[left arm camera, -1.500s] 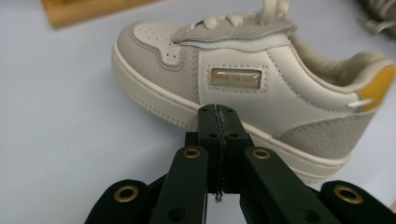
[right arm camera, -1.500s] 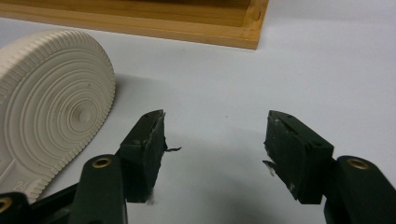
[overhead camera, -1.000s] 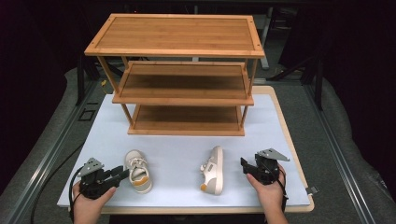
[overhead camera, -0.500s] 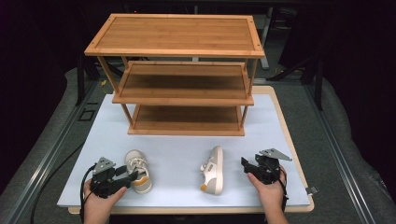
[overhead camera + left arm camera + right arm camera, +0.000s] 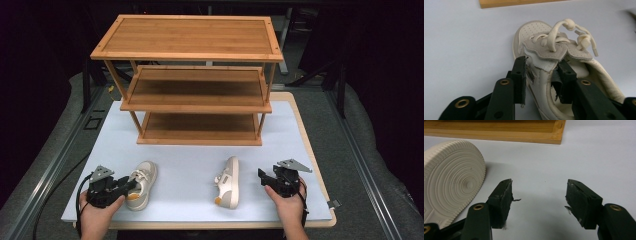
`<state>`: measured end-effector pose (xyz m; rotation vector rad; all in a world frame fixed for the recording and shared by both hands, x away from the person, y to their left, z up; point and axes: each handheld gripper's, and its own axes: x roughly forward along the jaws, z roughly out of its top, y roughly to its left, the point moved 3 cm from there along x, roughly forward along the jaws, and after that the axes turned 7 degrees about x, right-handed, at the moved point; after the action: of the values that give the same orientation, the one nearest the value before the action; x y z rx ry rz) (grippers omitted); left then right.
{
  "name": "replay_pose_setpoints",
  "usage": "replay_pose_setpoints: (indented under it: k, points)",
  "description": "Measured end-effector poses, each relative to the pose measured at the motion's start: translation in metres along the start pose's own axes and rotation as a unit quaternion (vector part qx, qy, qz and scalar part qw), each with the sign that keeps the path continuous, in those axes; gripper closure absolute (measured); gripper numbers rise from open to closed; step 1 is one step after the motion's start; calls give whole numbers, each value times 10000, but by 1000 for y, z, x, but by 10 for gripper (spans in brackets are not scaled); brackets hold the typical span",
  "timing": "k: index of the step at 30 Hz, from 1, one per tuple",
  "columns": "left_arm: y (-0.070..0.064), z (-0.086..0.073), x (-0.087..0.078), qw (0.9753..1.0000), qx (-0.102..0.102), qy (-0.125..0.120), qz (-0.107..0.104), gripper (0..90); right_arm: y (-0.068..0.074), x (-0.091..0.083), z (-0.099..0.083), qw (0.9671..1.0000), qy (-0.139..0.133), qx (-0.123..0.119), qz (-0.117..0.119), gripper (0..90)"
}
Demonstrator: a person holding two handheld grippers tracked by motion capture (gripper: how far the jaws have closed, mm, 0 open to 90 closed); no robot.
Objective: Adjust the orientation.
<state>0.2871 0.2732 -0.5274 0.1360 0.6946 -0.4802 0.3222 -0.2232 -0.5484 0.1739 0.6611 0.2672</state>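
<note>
Left gripper [image 5: 540, 75] astride shoe [image 5: 564, 72] wall — unclosed

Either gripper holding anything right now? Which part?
The left gripper straddles the side wall of the upright shoe near the tongue; whether it is clamped cannot be told. The right gripper is open, holding nothing.

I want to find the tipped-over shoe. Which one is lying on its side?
The right shoe, beside the right gripper, lies on its side showing its sole. The left shoe sits upright.
</note>
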Motion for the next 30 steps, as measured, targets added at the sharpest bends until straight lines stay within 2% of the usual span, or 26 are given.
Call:
replay_pose_setpoints:
  k: [2, 3, 4, 5, 8, 12, 15, 20, 22, 23, 24, 29, 30]
  points:
    - [-2, 2, -1, 9997, 213, -1, 129, 704, 0, 0, 0, 10000, 7, 13, -14, 378]
    - [-3, 5, -2, 9987, 407, -12, 292, 753, 0, 0, 0, 10000, 2, 12, -14, 378]
    - [-3, 5, -2, 9987, 407, -12, 292, 779, 0, 0, 0, 10000, 2, 12, -14, 378]
    - [-2, 6, -2, 9983, 452, -38, 377, 779, 0, 0, 0, 10000, 0, 15, -16, 379]
    - [1, 9, 1, 9985, 431, -57, 340, 815, 0, 0, 0, 10000, -10, 16, -25, 381]
    - [-1, 15, 6, 9978, 537, -43, 393, 823, 0, 1, 0, 10000, -11, 41, -14, 382]
    - [-8, 22, 12, 9980, 571, -113, 256, 825, 0, 1, 0, 10000, -22, 52, -35, 384]
    - [-20, 32, 21, 9975, 672, -170, 148, 825, 1, 0, 1, 10000, -69, 16, -36, 386]
    - [-26, 36, 27, 9976, 656, -199, 44, 825, 2, -1, 1, 10000, -75, 11, -44, 388]
    - [-32, 41, 33, 9980, 584, -234, -95, 826, 4, -2, 1, 10000, -87, -22, -35, 388]
    - [-32, 41, 33, 9980, 584, -234, -95, 825, 4, -2, 1, 10000, -87, -22, -35, 388]
    - [-51, 49, 50, 9972, 677, -271, -144, 825, 9, -2, 1, 9998, -124, -168, -1, 405]
    - [-51, 49, 50, 9972, 677, -271, -144, 825, 9, -2, 1, 9998, -124, -168, -1, 405]
